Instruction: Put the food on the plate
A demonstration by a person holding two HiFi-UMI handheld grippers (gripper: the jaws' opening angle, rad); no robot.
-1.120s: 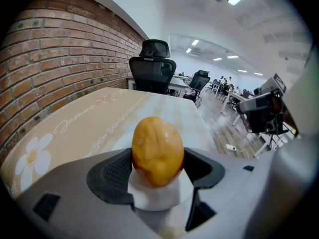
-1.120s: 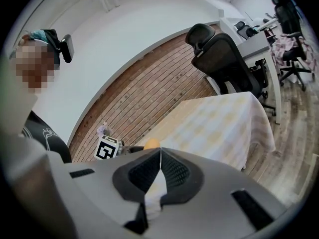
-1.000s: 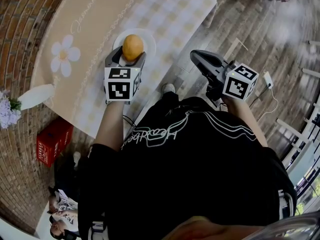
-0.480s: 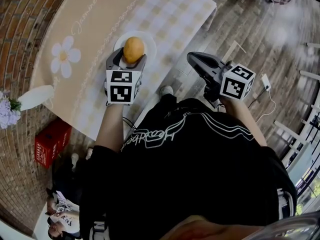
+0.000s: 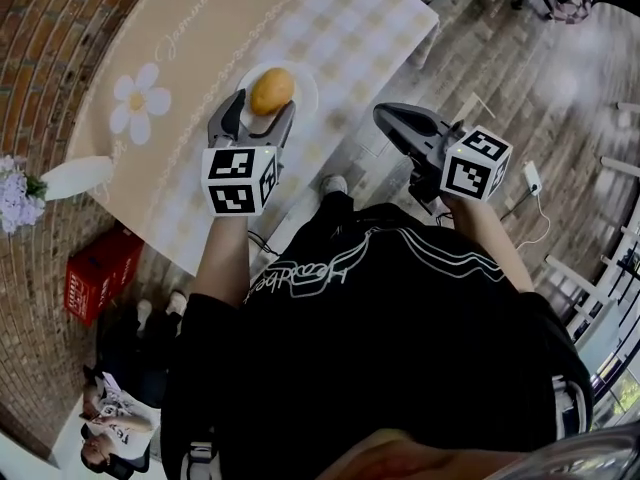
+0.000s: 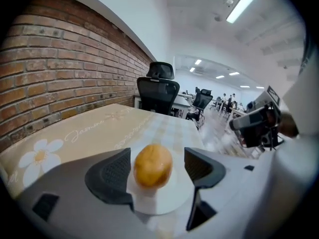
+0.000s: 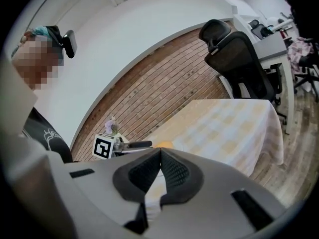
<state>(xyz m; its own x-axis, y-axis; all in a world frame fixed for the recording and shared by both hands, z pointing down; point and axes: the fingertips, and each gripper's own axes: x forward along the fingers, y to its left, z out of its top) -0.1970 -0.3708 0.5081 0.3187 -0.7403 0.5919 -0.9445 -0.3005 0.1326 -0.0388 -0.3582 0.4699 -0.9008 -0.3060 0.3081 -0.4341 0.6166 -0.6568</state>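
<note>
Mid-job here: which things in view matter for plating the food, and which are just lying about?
Part of the job:
- round golden food, sitting on the white plate
- left tongs, open on either side of it
- right tongs, shut and empty, held off the table

Just lying about:
- white vase
- purple flowers
- red box
- black office chair

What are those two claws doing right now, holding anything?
Left gripper: open, holding nothing; the round food sits on the plate.
Right gripper: closed, empty.
</note>
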